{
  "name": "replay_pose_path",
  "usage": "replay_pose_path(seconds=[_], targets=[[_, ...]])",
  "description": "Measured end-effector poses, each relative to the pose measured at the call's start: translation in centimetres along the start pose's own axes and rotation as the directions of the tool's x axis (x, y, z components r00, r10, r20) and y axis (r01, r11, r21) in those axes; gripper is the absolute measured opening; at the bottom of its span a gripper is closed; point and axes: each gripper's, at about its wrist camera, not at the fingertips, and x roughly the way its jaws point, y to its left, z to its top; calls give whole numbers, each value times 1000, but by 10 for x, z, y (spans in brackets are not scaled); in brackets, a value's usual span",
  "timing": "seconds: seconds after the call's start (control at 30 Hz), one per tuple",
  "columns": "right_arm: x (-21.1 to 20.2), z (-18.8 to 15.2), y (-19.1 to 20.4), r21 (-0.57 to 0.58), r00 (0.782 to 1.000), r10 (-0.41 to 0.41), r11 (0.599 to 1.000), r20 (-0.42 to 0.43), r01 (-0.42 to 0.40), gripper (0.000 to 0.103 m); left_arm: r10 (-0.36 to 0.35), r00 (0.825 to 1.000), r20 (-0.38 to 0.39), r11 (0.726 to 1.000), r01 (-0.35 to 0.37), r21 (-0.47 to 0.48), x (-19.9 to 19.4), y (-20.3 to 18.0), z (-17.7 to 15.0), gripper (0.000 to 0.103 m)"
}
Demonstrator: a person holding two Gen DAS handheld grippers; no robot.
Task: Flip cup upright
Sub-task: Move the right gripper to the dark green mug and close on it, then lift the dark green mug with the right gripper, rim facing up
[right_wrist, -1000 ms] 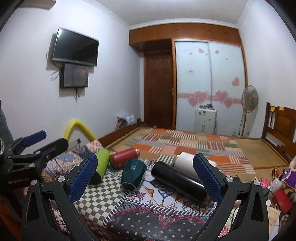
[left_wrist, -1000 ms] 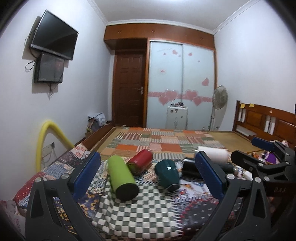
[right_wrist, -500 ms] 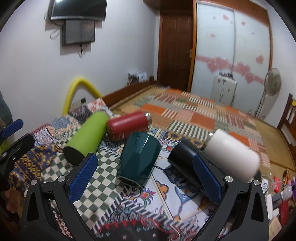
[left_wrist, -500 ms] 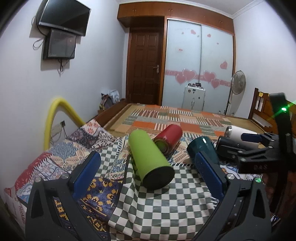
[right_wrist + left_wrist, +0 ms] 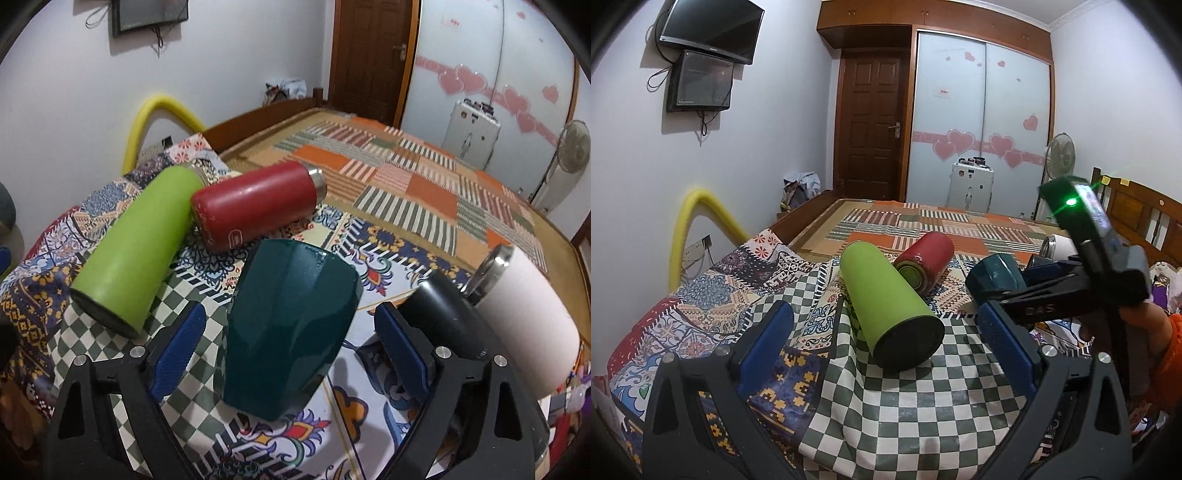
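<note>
Several cups lie on their sides on a patterned cloth. A dark teal faceted cup (image 5: 291, 325) lies between the open jaws of my right gripper (image 5: 291, 350), untouched as far as I can tell; it also shows in the left wrist view (image 5: 995, 277). A lime green cup (image 5: 890, 302) lies between and just beyond the open jaws of my left gripper (image 5: 886, 343); it also shows in the right wrist view (image 5: 136, 243). A red bottle (image 5: 255, 205) lies behind them. The right gripper's body (image 5: 1067, 295) crosses the left wrist view.
A black bottle (image 5: 454, 325) and a white cup (image 5: 524, 310) lie right of the teal cup. The checkered cloth (image 5: 923, 413) covers a bed beside a wall with a yellow foam tube (image 5: 687, 229). A wooden headboard (image 5: 1145, 218) stands at right.
Both grippers have moved forward and down: the right one now straddles the teal cup, the left one has closed in on the green cup. Jaws stayed open.
</note>
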Motion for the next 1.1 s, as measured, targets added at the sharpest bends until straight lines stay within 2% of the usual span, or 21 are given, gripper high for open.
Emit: replay_pose_path(seconds=[0.23, 0.33, 0.63, 0.93, 1.1], targets=[[19, 6, 8, -29, 998, -20, 999, -56, 19, 83, 1, 1000, 8, 1000, -1, 3, -2, 1, -1, 102], [27, 6, 9, -40, 997, -33, 999, -72, 31, 71, 2, 1000, 2, 1000, -2, -1, -1, 2, -2, 102], [13, 2, 12, -63, 1000, -17, 998, -25, 15, 70, -3, 1000, 5, 1000, 3, -8, -2, 3, -1, 102], [-28, -5, 12, -75, 999, 15, 997, 42, -11, 69, -12, 1000, 29, 1000, 12, 10, -13, -9, 8, 102], [-53, -13, 3, -38, 996, 38, 999, 84, -35, 69, -18, 999, 42, 1000, 17, 21, -22, -19, 12, 102]])
